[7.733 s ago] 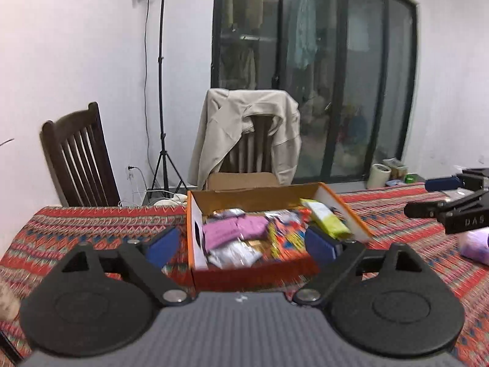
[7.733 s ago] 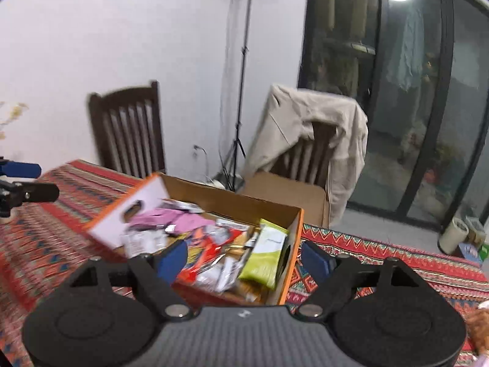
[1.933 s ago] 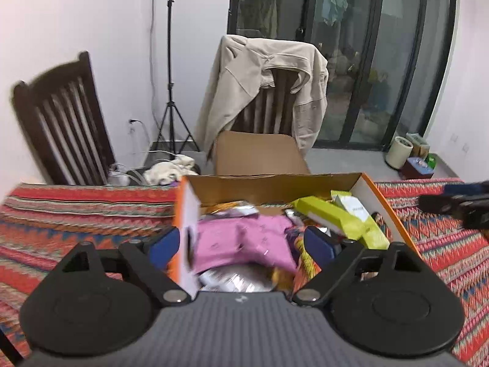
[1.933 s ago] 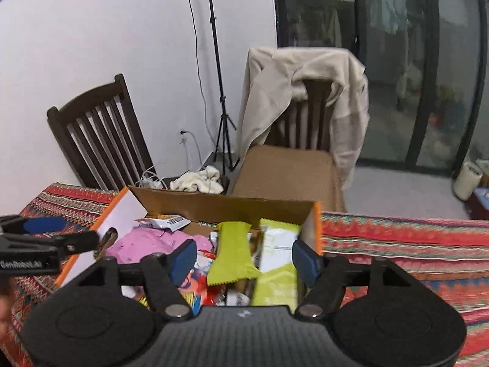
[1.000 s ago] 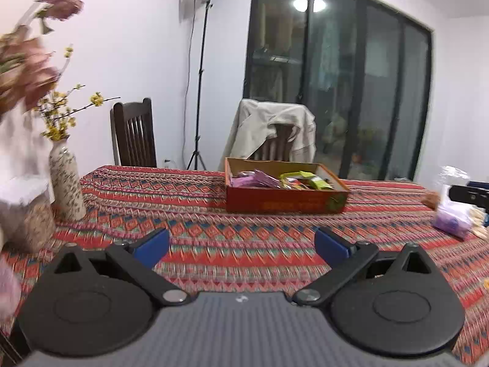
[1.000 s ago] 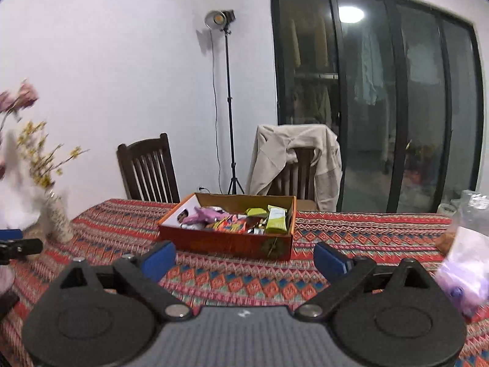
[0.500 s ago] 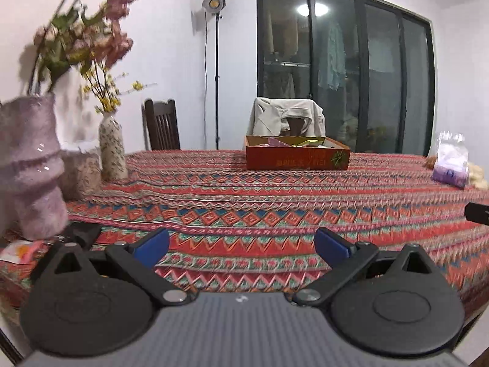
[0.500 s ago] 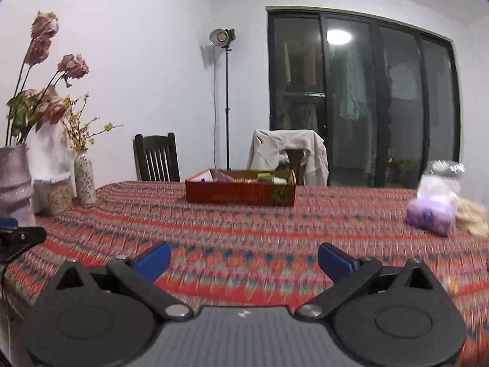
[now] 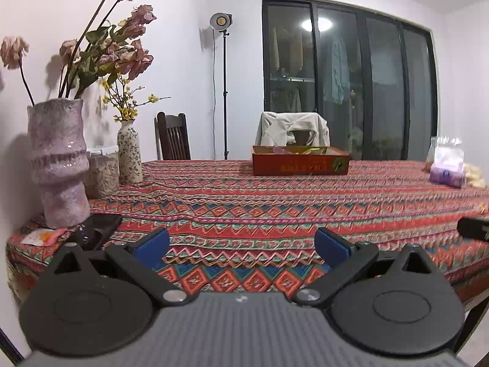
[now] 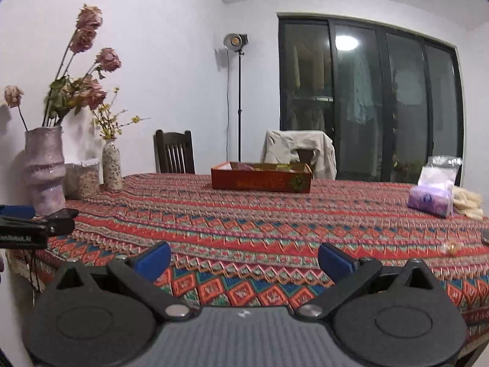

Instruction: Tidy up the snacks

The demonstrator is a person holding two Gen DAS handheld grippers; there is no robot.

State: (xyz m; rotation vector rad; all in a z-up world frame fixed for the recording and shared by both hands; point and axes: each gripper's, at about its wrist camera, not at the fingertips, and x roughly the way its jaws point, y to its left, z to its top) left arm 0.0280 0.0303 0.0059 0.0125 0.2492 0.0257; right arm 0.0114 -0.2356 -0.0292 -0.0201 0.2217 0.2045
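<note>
Snack box (image 9: 300, 160) sits on the patterned tablecloth (image 9: 275, 208) at the far side, packets showing above its rim; left gripper (image 9: 241, 244) well short of the box, fingers spread wide, nothing between them; right gripper (image 10: 243, 260) likewise wide apart and bare; purple pack (image 10: 430, 199) well right of the box; mauve vase (image 9: 58, 162) well left of it, at the near corner.
</note>
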